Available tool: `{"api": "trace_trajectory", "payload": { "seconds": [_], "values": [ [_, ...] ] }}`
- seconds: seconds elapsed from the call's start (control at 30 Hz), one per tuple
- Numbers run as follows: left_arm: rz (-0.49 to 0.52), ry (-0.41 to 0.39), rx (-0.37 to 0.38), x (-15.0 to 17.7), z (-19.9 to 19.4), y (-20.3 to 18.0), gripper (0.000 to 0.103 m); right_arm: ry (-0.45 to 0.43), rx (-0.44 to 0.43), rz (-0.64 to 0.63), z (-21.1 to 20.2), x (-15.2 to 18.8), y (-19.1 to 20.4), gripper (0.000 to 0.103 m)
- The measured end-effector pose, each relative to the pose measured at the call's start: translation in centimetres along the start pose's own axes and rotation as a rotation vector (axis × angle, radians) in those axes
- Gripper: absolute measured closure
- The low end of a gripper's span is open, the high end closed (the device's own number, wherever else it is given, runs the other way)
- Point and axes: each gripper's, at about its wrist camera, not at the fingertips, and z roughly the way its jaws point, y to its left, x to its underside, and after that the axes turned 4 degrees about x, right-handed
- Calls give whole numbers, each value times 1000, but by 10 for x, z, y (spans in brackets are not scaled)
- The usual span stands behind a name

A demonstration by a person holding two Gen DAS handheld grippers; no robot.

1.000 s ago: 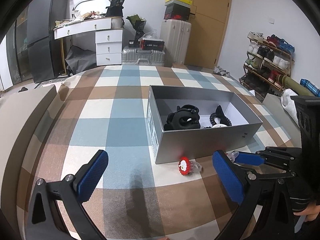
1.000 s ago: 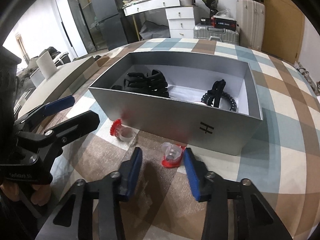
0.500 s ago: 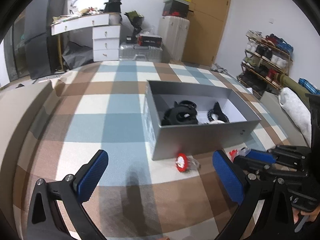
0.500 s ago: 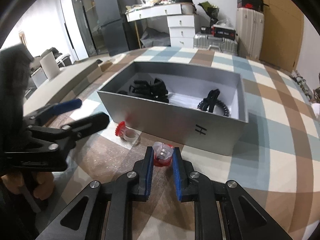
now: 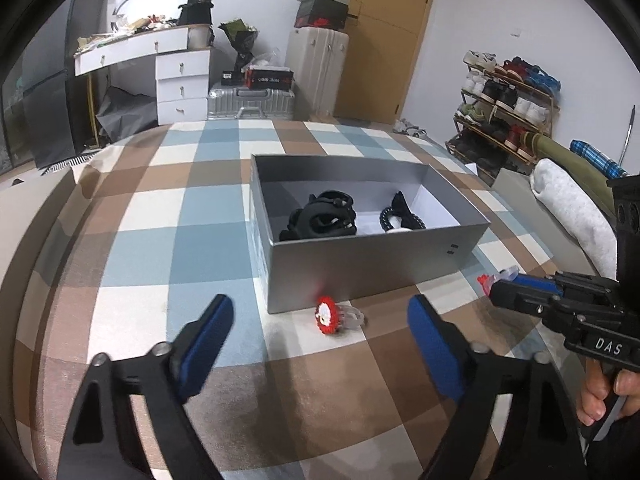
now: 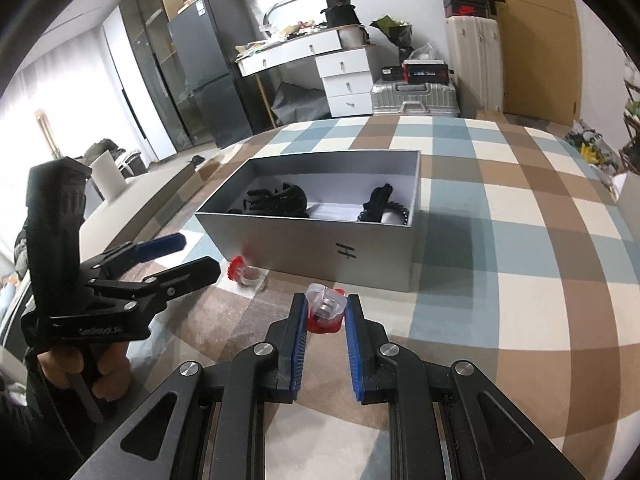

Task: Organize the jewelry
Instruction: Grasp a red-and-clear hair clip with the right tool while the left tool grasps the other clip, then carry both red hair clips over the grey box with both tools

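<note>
A grey open box sits on the checked cloth and holds black hair accessories. A red flower ring with a clear band lies on the cloth just in front of the box. My left gripper is open and empty, a little in front of that ring. My right gripper is shut on a second red-and-clear ring and holds it above the cloth, near the box's front wall.
The checked cloth covers a bed-like surface. A desk with drawers, suitcases, a door and a shoe rack stand beyond it. A grey pillow lies at the right.
My right gripper has closed on the red-and-clear ring and lifted it off the cloth. My left gripper stays open and has moved nearer to the other ring.
</note>
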Motion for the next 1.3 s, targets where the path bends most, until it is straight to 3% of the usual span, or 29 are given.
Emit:
{"api": "trace_trajectory", "payload": {
  "seconds": [0.3,0.47,0.77,0.9,0.93,1.3],
  "values": [
    [44,104,32,1,16,-11,36,-8,6,12,-6,-1,-5,85],
    [70,170,3,4,25,-15,57,-15,10,16,-9,-1,-7,85],
    [103,179,-19,4,26,-18,58,-16,7,21,-9,-3,-9,85],
    [109,178,-38,2,28,-18,78,-13,4,9,-9,-2,-5,85],
    [105,176,-39,2,28,-16,80,-14,5,7,-10,-1,-3,85],
    [115,132,-4,1,20,-19,80,-14,4,7,-10,-1,0,85]
  ]
}}
